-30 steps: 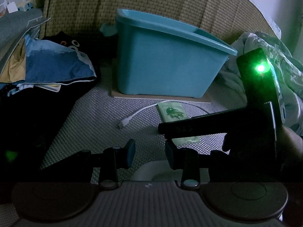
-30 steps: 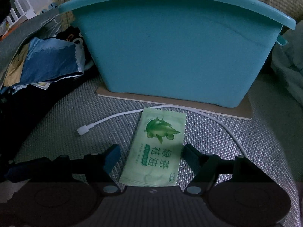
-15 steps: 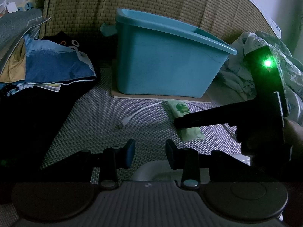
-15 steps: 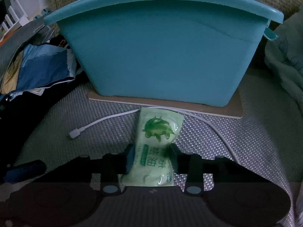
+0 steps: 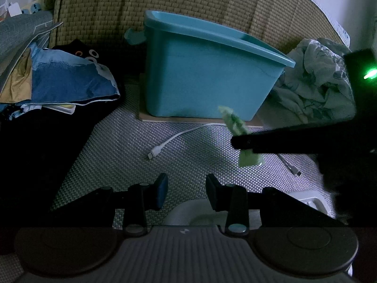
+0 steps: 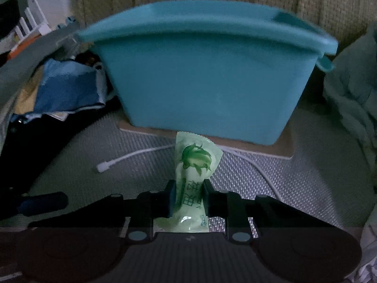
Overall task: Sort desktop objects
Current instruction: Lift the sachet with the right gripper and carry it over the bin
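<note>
Woven mat (image 5: 113, 151); board (image 5: 150, 117); cable (image 5: 174, 139)

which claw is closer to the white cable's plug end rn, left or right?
Left, likely. The left claw is open, low and just short of the cable plug. The right claw, shut on the green sachet, is lifted off to the plug's right.

A pale green sachet (image 6: 192, 188), crumpled and upright, hangs above the mat before the teal bin (image 6: 207, 89).
</note>
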Motion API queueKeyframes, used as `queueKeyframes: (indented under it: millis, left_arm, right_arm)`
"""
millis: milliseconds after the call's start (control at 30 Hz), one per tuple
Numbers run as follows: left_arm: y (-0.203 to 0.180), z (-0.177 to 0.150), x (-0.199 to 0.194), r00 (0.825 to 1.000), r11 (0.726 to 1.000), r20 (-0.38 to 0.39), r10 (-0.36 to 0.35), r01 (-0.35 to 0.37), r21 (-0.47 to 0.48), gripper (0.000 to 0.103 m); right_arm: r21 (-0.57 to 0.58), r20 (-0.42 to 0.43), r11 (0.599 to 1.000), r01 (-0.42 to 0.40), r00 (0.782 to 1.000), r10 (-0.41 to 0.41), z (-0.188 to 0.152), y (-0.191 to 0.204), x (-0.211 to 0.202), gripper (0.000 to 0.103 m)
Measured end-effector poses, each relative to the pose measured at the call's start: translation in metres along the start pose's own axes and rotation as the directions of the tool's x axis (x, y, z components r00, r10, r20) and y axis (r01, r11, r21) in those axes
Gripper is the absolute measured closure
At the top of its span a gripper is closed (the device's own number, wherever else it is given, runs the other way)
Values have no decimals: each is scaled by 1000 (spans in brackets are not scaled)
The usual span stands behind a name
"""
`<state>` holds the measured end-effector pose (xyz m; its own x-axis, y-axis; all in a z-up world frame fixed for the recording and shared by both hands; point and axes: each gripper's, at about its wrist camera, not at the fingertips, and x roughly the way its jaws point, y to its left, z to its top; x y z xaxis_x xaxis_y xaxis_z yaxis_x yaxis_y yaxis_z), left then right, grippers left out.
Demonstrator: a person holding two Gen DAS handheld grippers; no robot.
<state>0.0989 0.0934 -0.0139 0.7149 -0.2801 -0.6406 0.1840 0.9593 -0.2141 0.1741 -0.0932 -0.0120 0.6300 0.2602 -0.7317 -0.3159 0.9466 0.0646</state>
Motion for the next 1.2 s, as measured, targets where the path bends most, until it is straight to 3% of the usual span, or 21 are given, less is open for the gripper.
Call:
queueKeyframes:
  millis: [400,700,967,1200]
  left_arm:
    - [-1,0,0,1000,1000,-1,0,0,3,63]
    - [-1,1,0,1000,1000,1,-1,1,0,63]
    - [0,1,0,1000,1000,4,-5,5,-4,63]
    - [0,0,0,1000,1000,4,-8,8,-3,63]
  right_arm:
    - [-109,140,994,-33,989,48,19,24,-68,77]
    - [-129,251,991,-34,966,66,51,33,-106,77]
    - [-118,323,993,-5,945,43,84,36,-112,77]
    - [-66,417,997,27,909,3,111,27,-113,77]
